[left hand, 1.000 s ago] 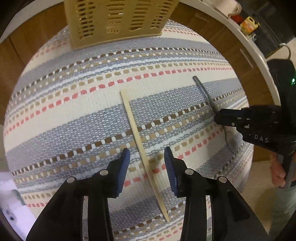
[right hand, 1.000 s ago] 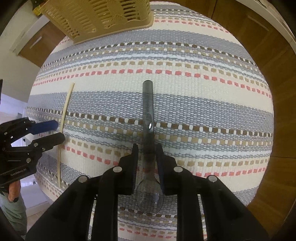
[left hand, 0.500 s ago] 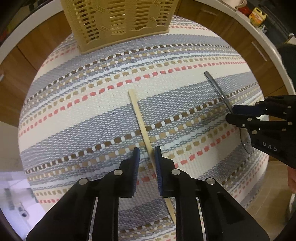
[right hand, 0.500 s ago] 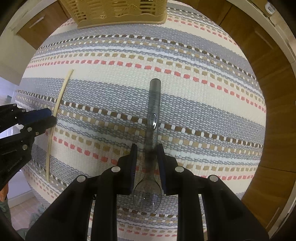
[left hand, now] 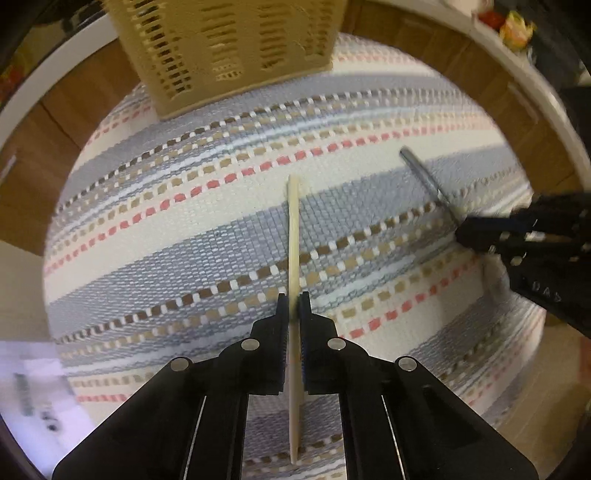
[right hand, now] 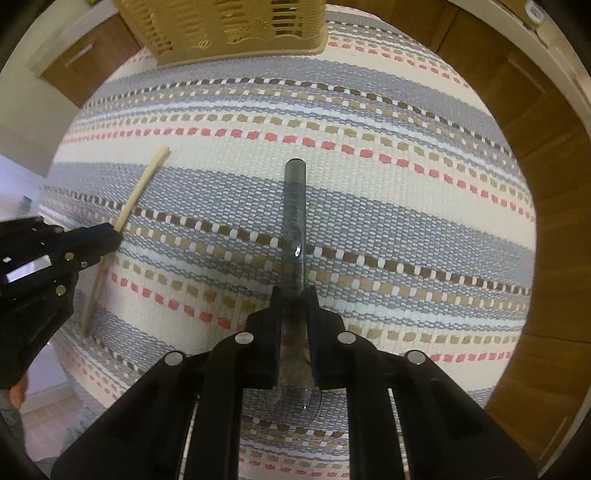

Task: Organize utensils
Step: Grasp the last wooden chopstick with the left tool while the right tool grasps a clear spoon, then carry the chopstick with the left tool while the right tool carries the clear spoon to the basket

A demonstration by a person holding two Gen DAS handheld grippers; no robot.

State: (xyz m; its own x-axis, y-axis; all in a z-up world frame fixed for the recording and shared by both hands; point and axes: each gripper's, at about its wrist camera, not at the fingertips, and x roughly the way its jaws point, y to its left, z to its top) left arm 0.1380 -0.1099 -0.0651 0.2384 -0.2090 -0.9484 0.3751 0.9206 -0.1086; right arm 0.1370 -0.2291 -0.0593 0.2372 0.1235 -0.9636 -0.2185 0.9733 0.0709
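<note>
Closing tongs [left hand: 293, 301] gripping chopstick [left hand: 293, 236]

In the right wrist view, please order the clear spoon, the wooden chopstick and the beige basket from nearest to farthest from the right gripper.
1. Clear spoon: between the jaws of the right gripper, which has just been closing on it.
2. Wooden chopstick: to the left on the striped mat, in the left gripper.
3. Beige basket: at the mat's far edge.
</note>
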